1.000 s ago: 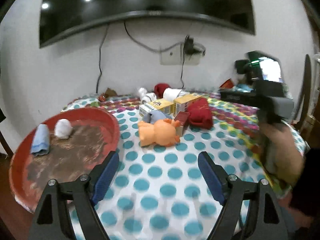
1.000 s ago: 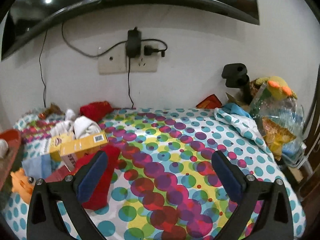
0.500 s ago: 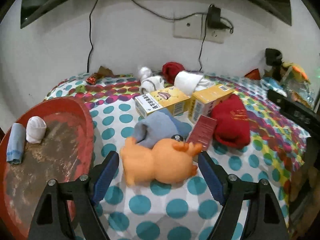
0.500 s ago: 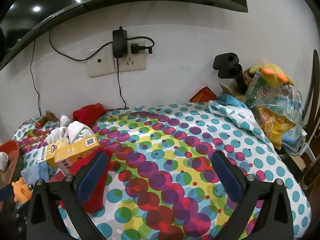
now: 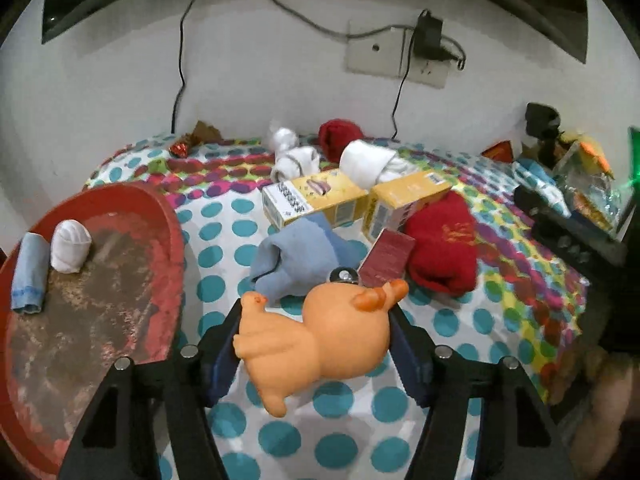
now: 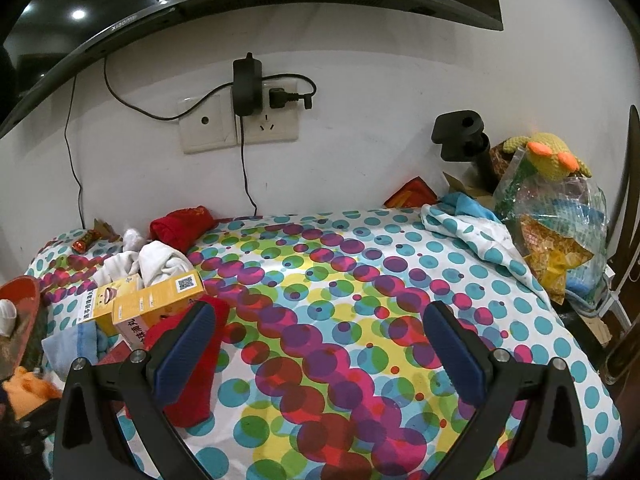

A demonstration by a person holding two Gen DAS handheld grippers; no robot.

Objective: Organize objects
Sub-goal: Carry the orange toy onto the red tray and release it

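While the left gripper (image 5: 314, 332) sat low over the polka-dot tablecloth (image 5: 224, 248), its two blue-padded fingers (image 5: 222, 344) flanked an orange rubber toy animal (image 5: 316, 336), each pad lying against or just beside a flank; whether they actually squeezed it could not be told. The toy lay on its side with its long axis slanting across the gap between the fingers, its rounded head and small orange horns toward the right finger and a little ahead, its legs toward the left finger and back toward the camera. Just ahead of the toy lay a crumpled pale-blue cloth (image 5: 298, 258), with a small dark-red box (image 5: 386, 256) leaning beside it on the right. Farther ahead stood two yellow cartons (image 5: 316, 200), lying side by side, and a folded red cloth (image 5: 444, 244) rested against the right-hand one. Beyond them white rolled socks (image 5: 370, 162) and another red bundle (image 5: 340, 136) lay near the wall. Well to the left of this gripper sat a worn red tray (image 5: 168, 232), holding a rolled blue cloth (image 5: 28, 272) and a white rolled sock (image 5: 70, 246) side by side. The right gripper (image 6: 320, 348) hovered with its fingers wide apart and nothing between them, over a bare stretch of the colourful cloth, the cartons and red cloth just off its left finger.
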